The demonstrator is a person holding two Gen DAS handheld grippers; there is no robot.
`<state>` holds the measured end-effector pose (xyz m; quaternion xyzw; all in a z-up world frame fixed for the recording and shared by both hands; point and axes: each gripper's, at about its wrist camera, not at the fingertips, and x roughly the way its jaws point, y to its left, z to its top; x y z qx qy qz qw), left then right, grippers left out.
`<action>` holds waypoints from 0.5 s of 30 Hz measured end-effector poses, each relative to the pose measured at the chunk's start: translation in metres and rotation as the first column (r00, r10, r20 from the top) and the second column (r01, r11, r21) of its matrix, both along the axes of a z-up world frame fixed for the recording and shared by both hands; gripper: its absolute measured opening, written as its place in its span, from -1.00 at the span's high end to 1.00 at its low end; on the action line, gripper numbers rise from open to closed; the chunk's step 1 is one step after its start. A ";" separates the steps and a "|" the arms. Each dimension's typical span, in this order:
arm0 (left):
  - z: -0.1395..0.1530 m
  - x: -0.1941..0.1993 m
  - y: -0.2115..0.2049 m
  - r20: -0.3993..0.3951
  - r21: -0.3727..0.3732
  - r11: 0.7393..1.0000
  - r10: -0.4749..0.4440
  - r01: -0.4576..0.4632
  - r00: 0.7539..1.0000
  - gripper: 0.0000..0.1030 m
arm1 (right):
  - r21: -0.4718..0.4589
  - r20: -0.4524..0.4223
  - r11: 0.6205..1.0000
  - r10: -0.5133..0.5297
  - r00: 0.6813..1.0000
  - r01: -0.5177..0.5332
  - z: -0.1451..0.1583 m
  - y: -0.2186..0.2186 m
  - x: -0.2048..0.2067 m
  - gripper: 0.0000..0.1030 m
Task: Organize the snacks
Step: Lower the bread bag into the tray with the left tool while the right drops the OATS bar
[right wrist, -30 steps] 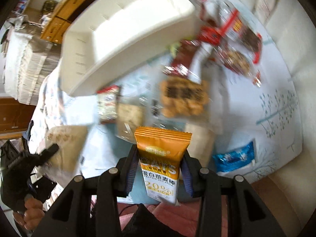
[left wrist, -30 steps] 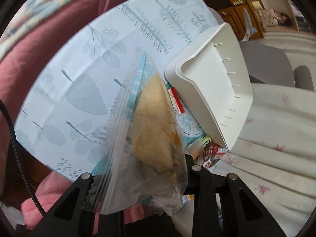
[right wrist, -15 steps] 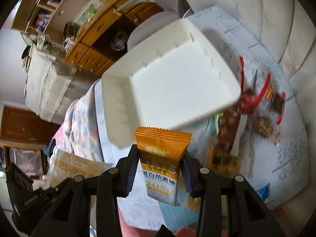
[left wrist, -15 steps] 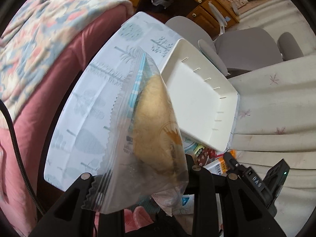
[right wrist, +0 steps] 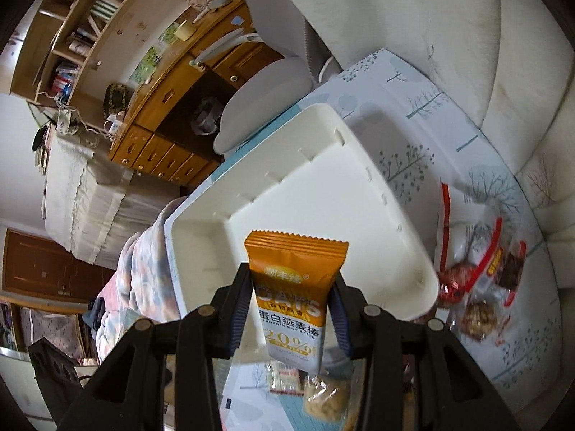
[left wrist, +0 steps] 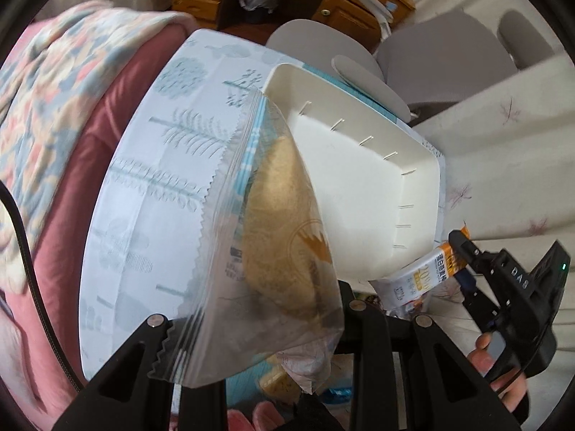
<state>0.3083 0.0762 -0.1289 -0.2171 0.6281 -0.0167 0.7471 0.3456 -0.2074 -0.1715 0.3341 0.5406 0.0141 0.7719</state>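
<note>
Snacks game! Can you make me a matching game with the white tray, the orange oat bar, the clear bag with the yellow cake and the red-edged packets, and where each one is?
Things:
1. white tray
2. orange oat bar
3. clear bag with the yellow cake
4. red-edged packets

Places:
A. gripped by the left gripper
B. lying on the tree-print cloth beside the tray
C. empty, on the cloth
D. gripped by the right gripper

Pairs: 1-C, 2-D, 3-A, 4-B
</note>
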 end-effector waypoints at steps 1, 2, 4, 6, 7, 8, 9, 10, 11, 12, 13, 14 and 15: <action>-0.001 0.004 -0.005 0.013 0.011 1.000 -0.022 0.022 1.000 0.50 | -0.001 -0.006 1.000 -0.001 1.000 0.001 -0.003 -0.002 0.003 0.21; -0.001 0.006 -0.009 0.021 0.017 0.999 -0.035 0.035 0.999 0.50 | 0.002 -0.017 1.000 -0.001 1.000 0.001 -0.008 -0.004 0.007 0.21; -0.004 0.011 -0.018 0.032 0.026 0.997 -0.076 0.075 0.997 0.49 | 0.011 -0.038 1.000 -0.002 0.999 0.002 -0.015 -0.006 0.012 0.20; -0.005 0.016 -0.027 0.036 0.044 0.993 -0.114 0.112 0.993 0.48 | 0.014 -0.053 1.000 -0.002 0.999 0.003 -0.019 -0.008 0.015 0.18; -0.004 0.017 -0.030 0.042 0.050 0.991 -0.125 0.123 0.991 0.48 | 0.015 -0.055 1.000 -0.004 0.998 0.005 -0.020 -0.009 0.016 0.18; -0.004 0.018 -0.032 0.048 0.056 0.990 -0.135 0.132 0.990 0.40 | 0.016 -0.058 1.000 -0.003 0.998 0.004 -0.021 -0.009 0.016 0.18; -0.003 0.020 -0.035 0.067 0.065 0.987 -0.149 0.144 0.987 0.24 | 0.015 -0.058 1.000 0.001 0.998 0.000 -0.021 -0.009 0.017 0.17; -0.001 0.020 -0.036 0.082 0.071 0.986 -0.155 0.150 0.984 0.16 | 0.013 -0.061 1.000 0.004 0.998 -0.003 -0.022 -0.010 0.017 0.16; 0.002 0.020 -0.037 0.100 0.076 0.985 -0.161 0.154 0.982 -0.01 | 0.013 -0.064 1.000 0.005 0.998 -0.004 -0.022 -0.010 0.016 0.11; 0.007 0.019 -0.039 0.130 0.085 0.983 -0.170 0.160 0.977 -0.17 | 0.016 -0.065 1.000 0.005 0.998 -0.004 -0.022 -0.010 0.015 0.00; 0.010 0.018 -0.040 0.149 0.095 0.982 -0.179 0.166 0.973 -0.20 | 0.017 -0.065 1.000 0.003 0.998 -0.002 -0.021 -0.011 0.013 -0.06; 0.014 0.017 -0.041 0.165 0.107 0.979 -0.188 0.171 0.968 -0.21 | 0.017 -0.062 1.000 -0.001 0.998 0.002 -0.019 -0.011 0.011 -0.17; 0.018 0.014 -0.043 0.181 0.123 0.976 -0.202 0.181 0.963 -0.21 | 0.018 -0.059 1.000 -0.004 0.998 0.005 -0.018 -0.011 0.009 -0.23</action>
